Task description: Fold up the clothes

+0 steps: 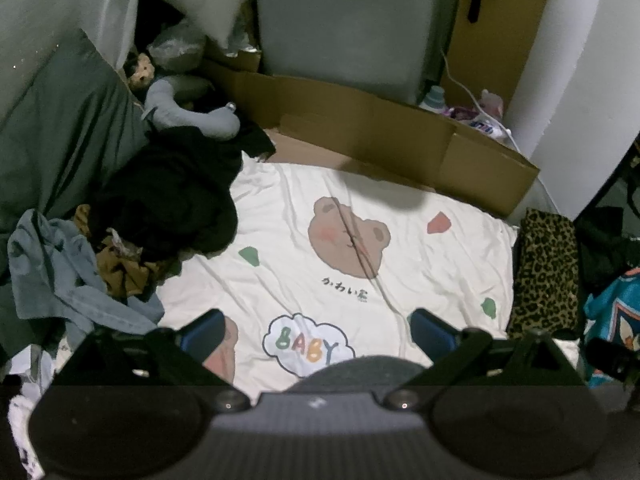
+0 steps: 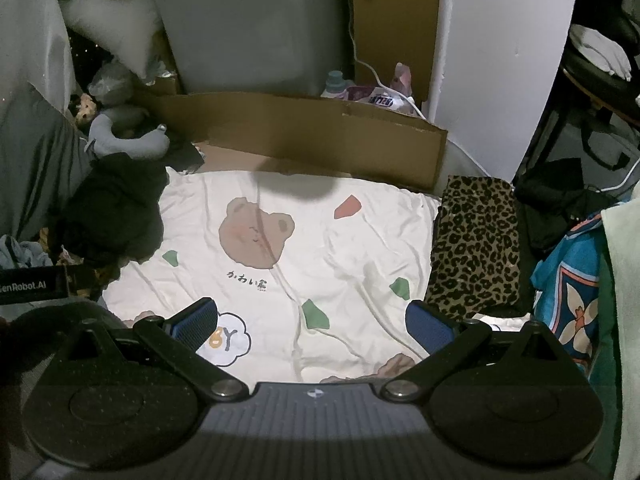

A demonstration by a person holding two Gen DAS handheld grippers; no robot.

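Note:
A heap of unfolded clothes lies at the left of a white bear-print sheet (image 1: 420, 248): a black garment (image 1: 172, 200), a brown one (image 1: 120, 268) and a light blue denim piece (image 1: 60, 272). The black garment (image 2: 112, 208) also shows at left in the right wrist view. A folded leopard-print garment (image 1: 546, 272) rests at the sheet's right edge, and the right wrist view shows this leopard garment (image 2: 476, 240) too. My left gripper (image 1: 316, 334) hovers open above the sheet's near part, holding nothing. My right gripper (image 2: 312, 322) is open too, over the sheet (image 2: 360, 240).
A flattened cardboard box (image 1: 380, 128) lines the far side, with a grey panel (image 1: 344, 20) behind it. A grey plush toy (image 1: 188, 112) and a green pillow (image 1: 60, 128) sit at far left. Blue patterned fabric (image 2: 568, 296) lies at right.

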